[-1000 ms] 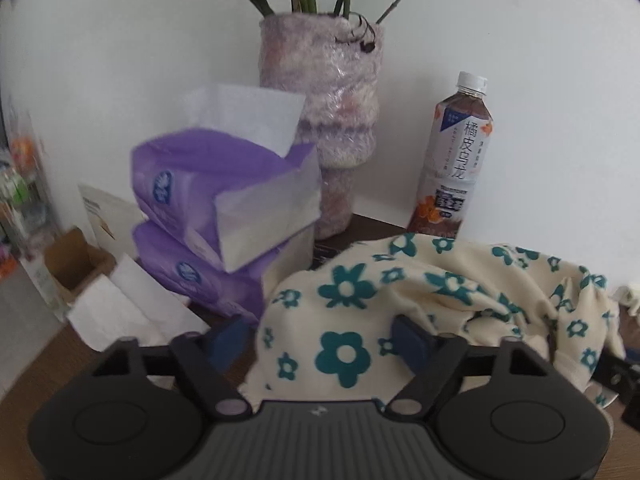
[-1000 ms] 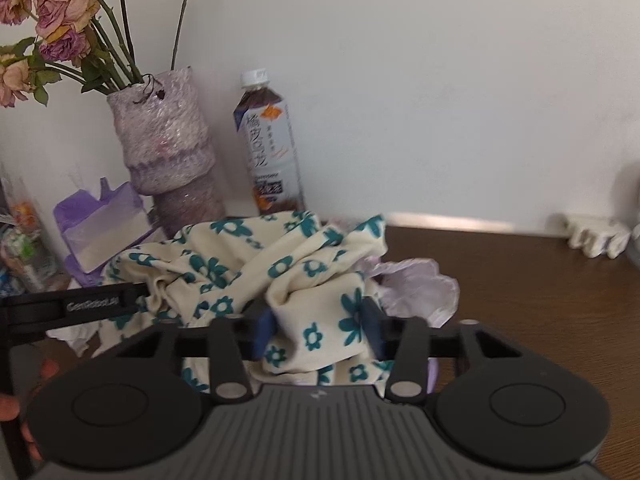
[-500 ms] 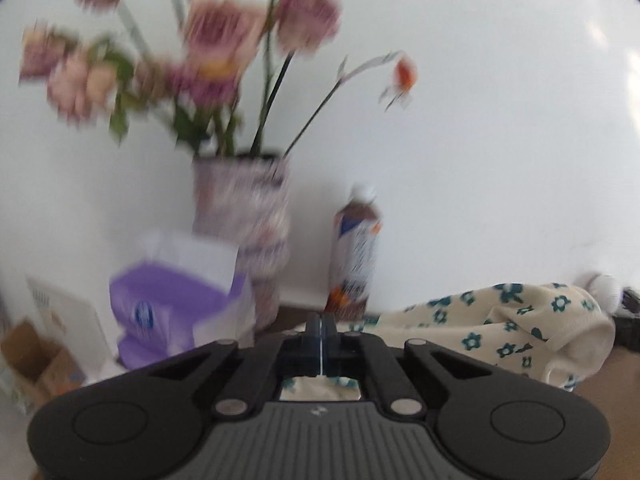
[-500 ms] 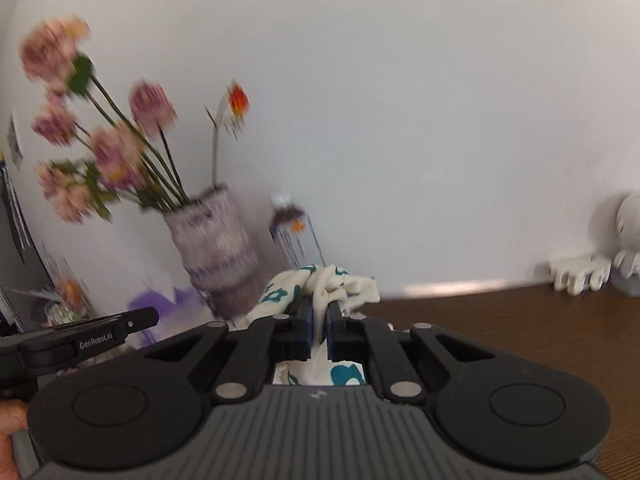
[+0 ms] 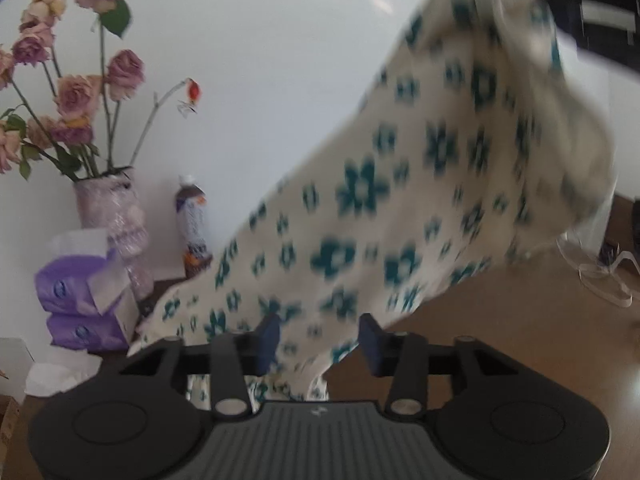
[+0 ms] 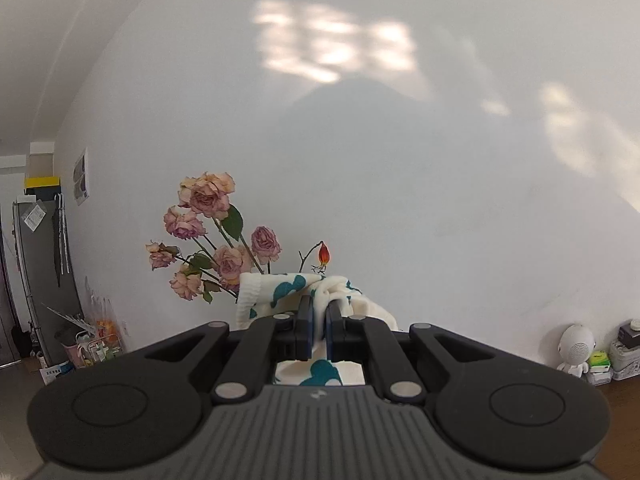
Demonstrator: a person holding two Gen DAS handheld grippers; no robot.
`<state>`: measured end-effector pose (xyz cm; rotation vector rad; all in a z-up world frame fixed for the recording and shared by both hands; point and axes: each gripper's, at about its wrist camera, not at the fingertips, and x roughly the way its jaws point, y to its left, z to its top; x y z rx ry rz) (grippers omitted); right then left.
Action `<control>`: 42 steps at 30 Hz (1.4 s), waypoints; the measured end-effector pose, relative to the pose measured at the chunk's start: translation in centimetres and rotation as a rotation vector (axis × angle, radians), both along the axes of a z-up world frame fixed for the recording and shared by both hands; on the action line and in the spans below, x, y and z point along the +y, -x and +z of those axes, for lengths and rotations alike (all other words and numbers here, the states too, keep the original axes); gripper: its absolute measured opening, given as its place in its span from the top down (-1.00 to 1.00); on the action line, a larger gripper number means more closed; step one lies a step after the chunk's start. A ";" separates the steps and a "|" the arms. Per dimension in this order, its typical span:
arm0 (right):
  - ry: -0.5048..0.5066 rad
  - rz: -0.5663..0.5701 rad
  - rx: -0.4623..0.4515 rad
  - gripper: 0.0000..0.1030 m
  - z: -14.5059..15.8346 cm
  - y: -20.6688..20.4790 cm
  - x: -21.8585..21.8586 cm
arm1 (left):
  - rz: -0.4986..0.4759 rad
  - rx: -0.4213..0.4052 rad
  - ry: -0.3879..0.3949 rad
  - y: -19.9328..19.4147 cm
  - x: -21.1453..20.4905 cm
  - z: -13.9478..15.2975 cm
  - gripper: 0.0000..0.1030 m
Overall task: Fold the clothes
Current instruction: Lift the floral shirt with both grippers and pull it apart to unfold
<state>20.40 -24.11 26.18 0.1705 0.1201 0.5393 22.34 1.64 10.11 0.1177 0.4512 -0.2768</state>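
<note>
A cream garment with teal flowers (image 5: 400, 200) hangs blurred in the left wrist view, stretched from the top right down to the table at the lower left. My left gripper (image 5: 319, 340) is open, and the cloth's lower part drapes between and behind its blue fingers (image 5: 267, 342). A dark blurred gripper body (image 5: 592, 12) holds the garment's top end. In the right wrist view my right gripper (image 6: 319, 314) is shut on a bunched fold of the garment (image 6: 280, 292), raised high and facing the white wall.
A vase of pink roses (image 5: 112, 220), a drink bottle (image 5: 194, 228) and two stacked purple tissue packs (image 5: 80, 296) stand at the table's back left. Brown tabletop (image 5: 520, 340) shows on the right. A white figurine (image 6: 576, 346) sits by the wall at far right.
My left gripper, shut on the cloth half a second ago, now stands open. My right gripper has risen much higher, pulling the garment up off the table.
</note>
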 end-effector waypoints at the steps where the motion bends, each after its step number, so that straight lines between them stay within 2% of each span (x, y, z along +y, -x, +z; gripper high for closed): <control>1: 0.002 -0.002 -0.004 0.91 0.0 1.2 -0.6 | 0.012 0.003 -0.019 0.3 -0.4 -1.0 0.08; 3: 0.017 -0.002 -0.002 0.91 -0.6 3.6 -2.0 | 0.030 0.018 -0.037 0.9 -0.9 -2.6 0.04; 5: 0.043 0.003 0.008 0.91 -1.7 5.9 -3.4 | 0.025 0.049 -0.002 1.6 -0.4 -3.6 -0.05; 8: 0.150 0.004 0.102 0.91 -5.9 8.7 -4.6 | -0.004 0.079 0.018 3.1 0.8 -4.5 -0.15; 12: 0.279 0.000 0.255 0.91 -12.0 12.0 -5.9 | -0.033 0.103 -0.006 5.0 2.1 -4.8 -0.16; 16: 0.289 -0.019 0.401 0.91 -17.3 13.5 -6.9 | -0.027 0.122 -0.004 5.1 3.5 -4.6 -0.18; 19: 0.279 -0.037 0.468 0.88 -19.3 14.1 -7.2 | 0.000 0.138 -0.007 4.4 4.1 -4.4 -0.21; 21: 0.267 -0.057 0.508 0.80 -19.7 14.3 -7.6 | 0.013 0.154 -0.009 3.7 4.3 -4.3 -0.26; 22: 0.260 -0.068 0.528 0.67 -19.9 14.3 -7.7 | 0.019 0.165 -0.011 3.2 4.3 -4.2 -0.32; 23: 0.256 -0.082 0.537 0.40 -19.8 14.4 -8.1 | 0.025 0.175 -0.013 2.7 4.4 -4.2 -0.34; 25: 0.248 -0.112 0.554 -0.02 -19.4 14.5 -8.8 | 0.041 0.198 -0.022 1.6 4.5 -4.1 -0.35; 28: 0.198 -0.121 0.576 -0.06 -18.1 14.8 -10.2 | 0.046 0.212 -0.030 0.4 4.7 -3.8 -0.39; 32: 0.105 -0.065 0.594 -0.09 -16.9 14.1 -10.0 | 0.052 0.203 -0.046 -1.9 4.4 -3.3 -0.50; 33: 0.109 -0.049 0.597 -0.09 -17.0 13.8 -9.3 | 0.053 0.205 -0.063 -2.7 4.1 -3.2 -0.51; 35: 0.168 -0.049 0.593 -0.09 -17.3 13.0 -7.3 | 0.068 0.209 -0.105 -4.5 3.4 -3.3 -0.51; 37: 0.268 -0.060 0.586 -0.09 -18.0 12.2 -5.1 | 0.085 0.209 -0.135 -6.1 3.0 -3.4 -0.51; 42: 0.417 -0.086 0.631 -0.08 -19.7 10.2 -2.8 | 0.079 0.246 -0.162 -9.7 2.9 -4.4 -0.51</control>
